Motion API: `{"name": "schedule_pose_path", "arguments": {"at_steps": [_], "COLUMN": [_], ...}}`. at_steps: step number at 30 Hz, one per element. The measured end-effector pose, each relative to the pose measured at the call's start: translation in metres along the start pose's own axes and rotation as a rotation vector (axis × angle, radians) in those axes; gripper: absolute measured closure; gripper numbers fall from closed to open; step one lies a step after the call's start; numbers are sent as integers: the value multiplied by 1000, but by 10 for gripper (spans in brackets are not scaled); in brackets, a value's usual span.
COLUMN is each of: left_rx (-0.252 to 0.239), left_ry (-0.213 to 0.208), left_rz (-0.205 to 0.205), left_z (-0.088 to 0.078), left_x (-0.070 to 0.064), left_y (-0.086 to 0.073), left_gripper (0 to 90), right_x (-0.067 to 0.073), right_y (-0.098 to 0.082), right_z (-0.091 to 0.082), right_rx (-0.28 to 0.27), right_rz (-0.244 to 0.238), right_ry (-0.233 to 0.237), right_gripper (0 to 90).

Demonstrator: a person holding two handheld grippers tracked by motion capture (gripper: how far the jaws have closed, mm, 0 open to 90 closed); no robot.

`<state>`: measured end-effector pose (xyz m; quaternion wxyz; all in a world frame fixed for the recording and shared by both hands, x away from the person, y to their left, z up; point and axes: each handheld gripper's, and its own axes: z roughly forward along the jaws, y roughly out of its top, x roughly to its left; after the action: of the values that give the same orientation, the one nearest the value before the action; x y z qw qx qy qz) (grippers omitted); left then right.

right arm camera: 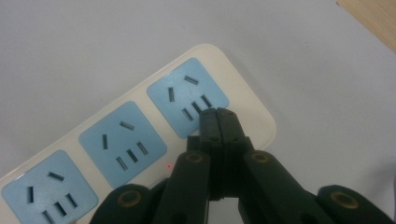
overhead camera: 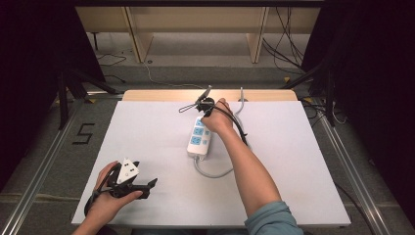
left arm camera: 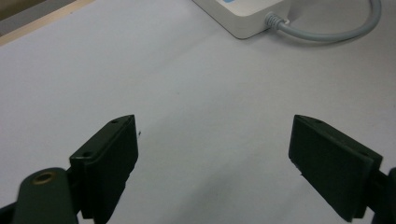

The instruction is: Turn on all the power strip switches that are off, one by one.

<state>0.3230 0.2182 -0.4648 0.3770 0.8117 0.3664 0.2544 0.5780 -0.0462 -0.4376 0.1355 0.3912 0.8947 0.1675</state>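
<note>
A white power strip [overhead camera: 199, 139] with three blue sockets lies mid-table, its grey cable [overhead camera: 215, 172] curling off the near end. My right gripper [overhead camera: 204, 111] hovers over the strip's far end, jaws shut with nothing between them. In the right gripper view, the closed tips [right arm camera: 218, 116] sit just over the end socket [right arm camera: 187, 95] of the power strip [right arm camera: 247, 109]; whether they touch it I cannot tell. My left gripper [overhead camera: 150, 184] rests at the near left of the table, open and empty. In the left gripper view, the left gripper [left arm camera: 215, 158] faces the strip's cable end [left arm camera: 243, 18].
A white sheet [overhead camera: 147, 142] covers the table, with a wooden edge [overhead camera: 156, 95] at the back. The right gripper's black cable [overhead camera: 240, 129] trails along the forearm. A thin wire loop [overhead camera: 188, 107] sticks out beside the right gripper. Metal rails [overhead camera: 39, 171] flank the table.
</note>
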Motion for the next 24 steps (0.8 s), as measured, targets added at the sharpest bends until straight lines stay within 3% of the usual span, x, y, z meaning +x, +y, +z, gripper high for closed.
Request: {"name": "schedule_pose_path", "arguments": {"at_steps": [5, 11, 24], "left_rx": [4, 5, 4], "left_ry": [-1, -1, 4], "left_rz": [1, 2, 2], "left_z": [0, 1, 1], "left_x": [2, 0, 0], "left_y": [0, 0, 0], "left_gripper": [158, 158, 158], "right_x": [-3, -11, -14], "right_y": [0, 1, -11], "right_z": [-4, -23, -34], "right_rx": [-11, -91, -108], "right_rz": [14, 32, 23], "right_ry": [8, -11, 18], "right_gripper": [900, 900, 846]}}
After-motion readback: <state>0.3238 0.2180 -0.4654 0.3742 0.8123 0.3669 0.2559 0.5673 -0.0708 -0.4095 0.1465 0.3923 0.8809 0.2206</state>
